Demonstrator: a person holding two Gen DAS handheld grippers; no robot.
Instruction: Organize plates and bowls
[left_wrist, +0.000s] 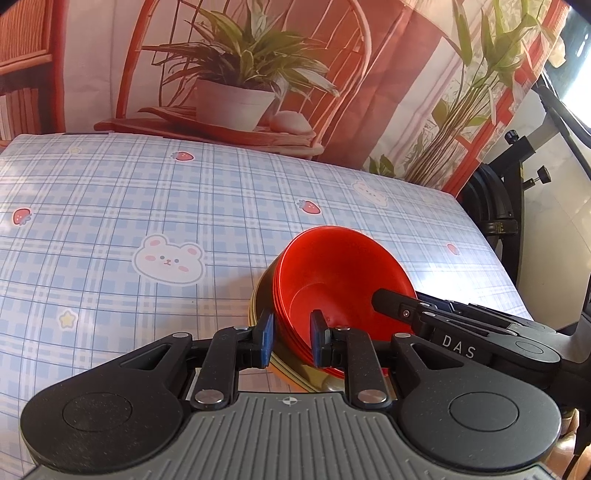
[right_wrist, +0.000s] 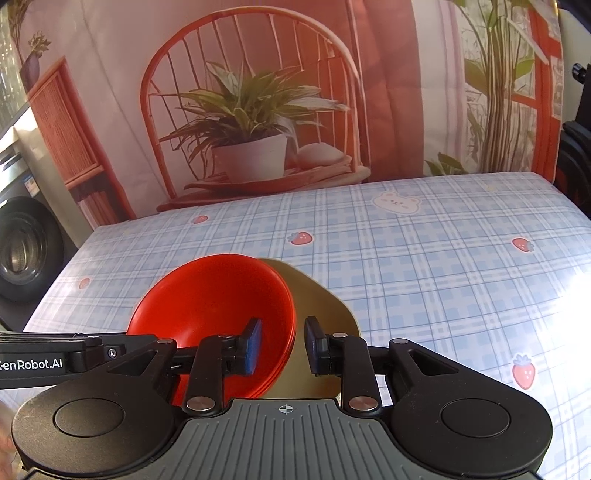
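A stack of red bowls (left_wrist: 332, 273) sits nested on a stack of olive-gold plates (left_wrist: 258, 299) on the checked tablecloth. My left gripper (left_wrist: 291, 338) straddles the near rim of the red bowls, one blue pad outside and one inside, jaws narrowly apart. In the right wrist view the red bowls (right_wrist: 210, 299) rest on the gold plates (right_wrist: 321, 314). My right gripper (right_wrist: 282, 345) straddles the bowls' right rim, jaws slightly apart, not visibly clamped. Each gripper shows in the other's view: the right one (left_wrist: 443, 325) and the left one (right_wrist: 55, 358).
The table (left_wrist: 110, 206) has a blue plaid cloth with bears and strawberries. A printed backdrop with a chair and plant (right_wrist: 251, 122) hangs behind. A black stand (left_wrist: 517, 192) is beyond the right edge. A washing machine (right_wrist: 22, 243) stands at the left.
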